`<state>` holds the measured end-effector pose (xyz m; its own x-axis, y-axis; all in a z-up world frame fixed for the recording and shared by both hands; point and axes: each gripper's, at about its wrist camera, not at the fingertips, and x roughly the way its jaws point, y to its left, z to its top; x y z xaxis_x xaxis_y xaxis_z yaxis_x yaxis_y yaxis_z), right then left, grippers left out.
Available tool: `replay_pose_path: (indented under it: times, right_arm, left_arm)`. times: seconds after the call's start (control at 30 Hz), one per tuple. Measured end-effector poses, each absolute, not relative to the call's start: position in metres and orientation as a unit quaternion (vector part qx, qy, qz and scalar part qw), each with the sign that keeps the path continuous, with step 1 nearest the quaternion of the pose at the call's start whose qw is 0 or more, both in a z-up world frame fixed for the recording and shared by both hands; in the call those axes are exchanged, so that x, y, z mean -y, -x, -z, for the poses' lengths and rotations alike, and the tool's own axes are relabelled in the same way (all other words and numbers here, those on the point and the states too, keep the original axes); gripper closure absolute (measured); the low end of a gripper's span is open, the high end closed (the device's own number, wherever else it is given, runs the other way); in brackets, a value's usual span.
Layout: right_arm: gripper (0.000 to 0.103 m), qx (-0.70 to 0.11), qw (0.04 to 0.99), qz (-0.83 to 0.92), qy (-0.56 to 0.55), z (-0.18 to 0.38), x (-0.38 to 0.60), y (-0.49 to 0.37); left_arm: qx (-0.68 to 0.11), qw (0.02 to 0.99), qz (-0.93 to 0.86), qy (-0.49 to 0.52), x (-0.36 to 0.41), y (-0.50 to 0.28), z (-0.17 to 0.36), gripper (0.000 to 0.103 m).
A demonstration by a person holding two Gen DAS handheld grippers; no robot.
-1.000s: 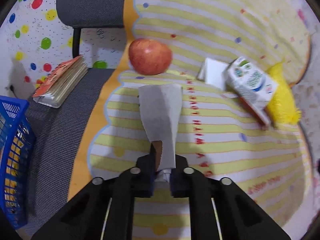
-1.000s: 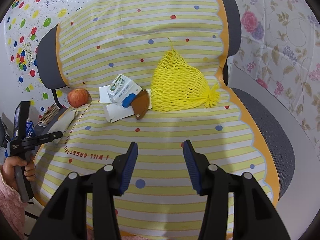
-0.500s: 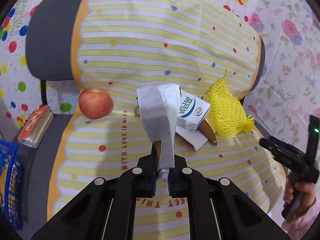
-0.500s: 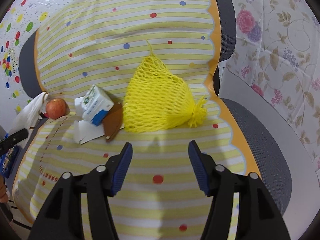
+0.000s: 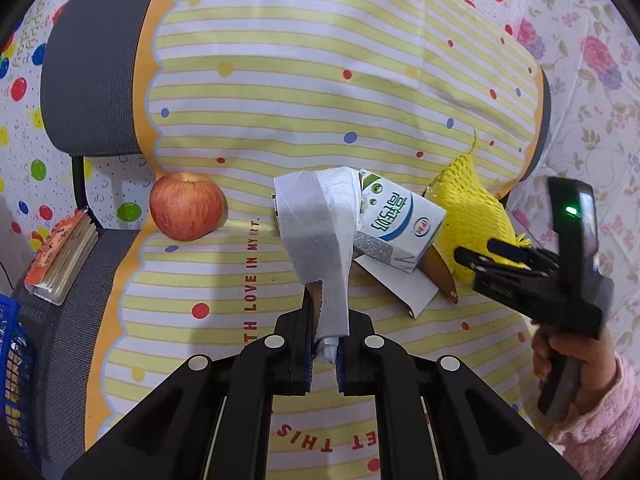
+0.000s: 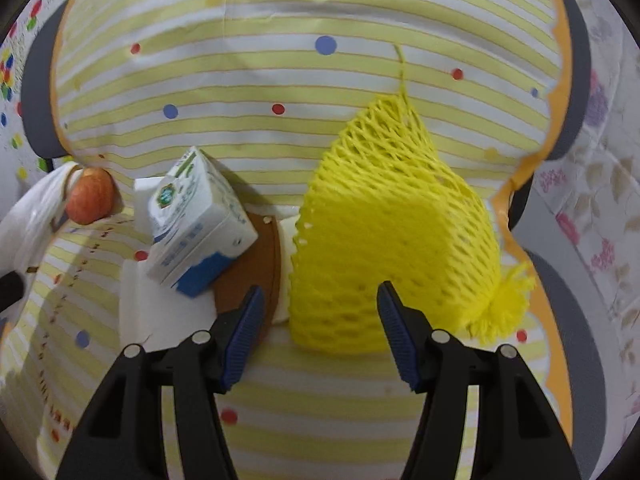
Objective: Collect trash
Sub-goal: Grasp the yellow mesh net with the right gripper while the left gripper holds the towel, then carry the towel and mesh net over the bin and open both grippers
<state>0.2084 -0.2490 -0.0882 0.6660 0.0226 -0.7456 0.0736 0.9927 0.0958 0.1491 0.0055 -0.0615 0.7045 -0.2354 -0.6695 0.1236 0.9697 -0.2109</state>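
So the left gripper (image 5: 323,354) is clamped nearly shut on a nearly used-up toilet paper roll (image 5: 320,236), with the white paper flopped over the brown cardboard core and held up off the chair. The right gripper (image 6: 320,322) is seen with its fingers (image 6: 244,332) spread fairly wide and nothing pinched; the yellow foam net (image 6: 396,236) is sitting right ahead of them on the seat, its lower edge showing in the gap, not touched as far as can be told. Just left of the net, a milk carton (image 6: 200,224) is tipped over on top of some white paper (image 6: 160,312) and a brown cardboard piece (image 6: 256,272). An apple (image 5: 186,206) is parked further left, well apart from the carton, all of it on the striped yellow chair cover (image 5: 320,80). A small book (image 5: 60,256) and a blue basket (image 5: 12,372) are spotted off at the left edge.
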Motion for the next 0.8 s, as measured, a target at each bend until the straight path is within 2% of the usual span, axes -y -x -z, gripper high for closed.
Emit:
replay_pose_path:
  times: [0.3, 0.37, 0.43, 0.5, 0.63, 0.8]
  right_arm:
    - [0.045, -0.446, 0.891, 0.073, 0.041, 0.109, 0.228, -0.251]
    - [0.059, -0.442, 0.89, 0.091, 0.057, 0.106, 0.229, -0.247]
    - [0.078, -0.431, 0.896, 0.096, 0.046, 0.096, 0.232, -0.234]
    - [0.085, -0.407, 0.907, 0.104, 0.038, 0.079, 0.238, -0.215]
    - [0.093, -0.352, 0.93, 0.104, 0.005, 0.033, 0.255, -0.158]
    - [0.093, -0.319, 0.94, 0.044, -0.109, -0.004, 0.289, -0.085]
  left_arm:
    - [-0.375, 0.918, 0.093, 0.087, -0.014, -0.15, 0.064, 0.094]
    - [-0.373, 0.919, 0.094, 0.088, -0.015, -0.146, 0.061, 0.094]
    - [-0.371, 0.92, 0.095, 0.086, -0.014, -0.141, 0.058, 0.094]
    - [-0.368, 0.921, 0.1, 0.084, -0.013, -0.134, 0.054, 0.094]
    - [-0.358, 0.923, 0.115, 0.081, -0.007, -0.116, 0.045, 0.094]
    - [-0.345, 0.925, 0.142, 0.073, 0.01, -0.088, 0.03, 0.094]
